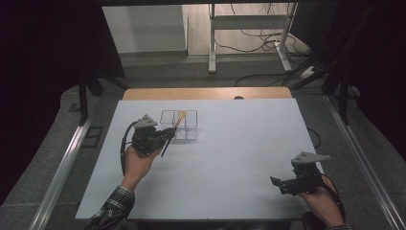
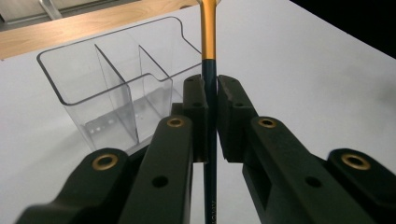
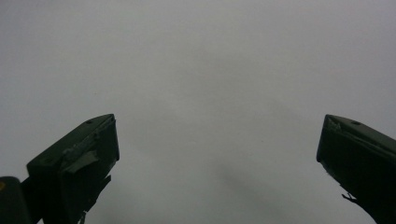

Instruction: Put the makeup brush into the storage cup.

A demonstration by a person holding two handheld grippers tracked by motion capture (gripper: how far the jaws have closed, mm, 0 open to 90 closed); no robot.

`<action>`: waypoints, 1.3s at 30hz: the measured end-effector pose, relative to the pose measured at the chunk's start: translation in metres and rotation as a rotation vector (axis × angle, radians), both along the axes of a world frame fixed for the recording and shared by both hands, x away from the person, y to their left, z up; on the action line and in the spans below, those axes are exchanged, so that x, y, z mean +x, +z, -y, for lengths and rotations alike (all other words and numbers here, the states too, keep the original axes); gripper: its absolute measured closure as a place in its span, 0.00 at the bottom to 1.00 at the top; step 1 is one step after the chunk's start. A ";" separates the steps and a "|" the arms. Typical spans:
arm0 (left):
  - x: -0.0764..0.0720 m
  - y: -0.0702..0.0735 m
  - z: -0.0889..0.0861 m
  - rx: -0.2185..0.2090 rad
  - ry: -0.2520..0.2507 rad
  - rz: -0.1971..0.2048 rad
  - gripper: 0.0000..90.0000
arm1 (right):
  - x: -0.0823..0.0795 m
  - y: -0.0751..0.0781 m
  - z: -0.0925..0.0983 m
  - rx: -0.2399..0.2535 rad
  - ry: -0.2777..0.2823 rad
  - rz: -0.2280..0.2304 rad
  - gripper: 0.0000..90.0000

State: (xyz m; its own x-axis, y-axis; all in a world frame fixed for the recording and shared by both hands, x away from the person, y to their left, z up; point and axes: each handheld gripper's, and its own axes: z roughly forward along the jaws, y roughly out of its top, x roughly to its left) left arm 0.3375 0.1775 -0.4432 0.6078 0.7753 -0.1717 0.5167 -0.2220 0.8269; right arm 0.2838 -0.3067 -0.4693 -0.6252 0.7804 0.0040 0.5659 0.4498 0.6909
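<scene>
One slim pen with a dark barrel and orange-gold upper part (image 2: 208,93) sat clamped in the left gripper (image 1: 168,135), beside the clear plastic compartmented organizer (image 2: 112,93) and not yet inside it. The right gripper (image 1: 282,184) rested apart on the white table (image 1: 230,158), jaws wide, holding nothing.

Clear glossy plastic organizer (image 2: 116,88); smooth pen (image 2: 208,42), gold-and-dark, perhaps lacquered; matt white table (image 1: 230,167) with wooden edge.

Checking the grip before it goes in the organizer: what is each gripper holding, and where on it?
Left gripper clamps a slim pen-like stick on its dark shaft, below the gold part. Right gripper holds nothing.
</scene>
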 end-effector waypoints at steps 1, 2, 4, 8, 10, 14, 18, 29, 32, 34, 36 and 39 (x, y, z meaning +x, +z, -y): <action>0.001 0.000 0.000 -0.002 0.001 0.001 0.92 | 0.000 0.000 0.000 0.000 0.001 0.000 0.00; 0.002 0.000 0.000 -0.004 0.001 0.001 0.92 | 0.000 0.000 0.000 0.000 0.000 0.000 0.00; 0.004 0.001 0.000 -0.006 0.004 0.006 0.92 | 0.000 0.000 0.000 0.001 0.000 0.000 0.00; 0.008 0.003 0.001 -0.020 0.014 0.013 0.92 | 0.000 0.000 0.000 0.002 -0.001 0.000 0.00; 0.010 0.004 0.001 -0.026 0.020 0.018 0.92 | 0.000 0.000 0.000 0.002 -0.002 0.001 0.00; 0.014 0.006 0.003 -0.034 0.026 0.030 0.92 | 0.000 0.000 0.000 0.003 -0.005 0.004 0.00; 0.019 0.008 0.005 -0.037 0.028 0.040 0.92 | 0.000 0.000 0.000 0.000 -0.006 0.004 0.00; 0.032 0.009 0.013 -0.043 0.035 0.050 0.92 | 0.000 0.000 0.000 0.006 -0.015 0.012 0.00; 0.035 0.009 0.013 -0.048 0.040 0.052 0.92 | 0.000 -0.001 0.000 0.007 -0.019 0.013 0.00; 0.037 0.010 0.013 -0.048 0.045 0.055 0.92 | 0.000 -0.001 0.000 0.007 -0.020 0.013 0.00; 0.039 0.010 0.012 -0.046 0.049 0.058 0.92 | 0.000 -0.001 0.000 0.005 -0.021 0.012 0.00; 0.042 0.010 0.012 -0.049 0.053 0.058 0.92 | 0.000 -0.001 0.000 0.003 -0.025 0.010 0.00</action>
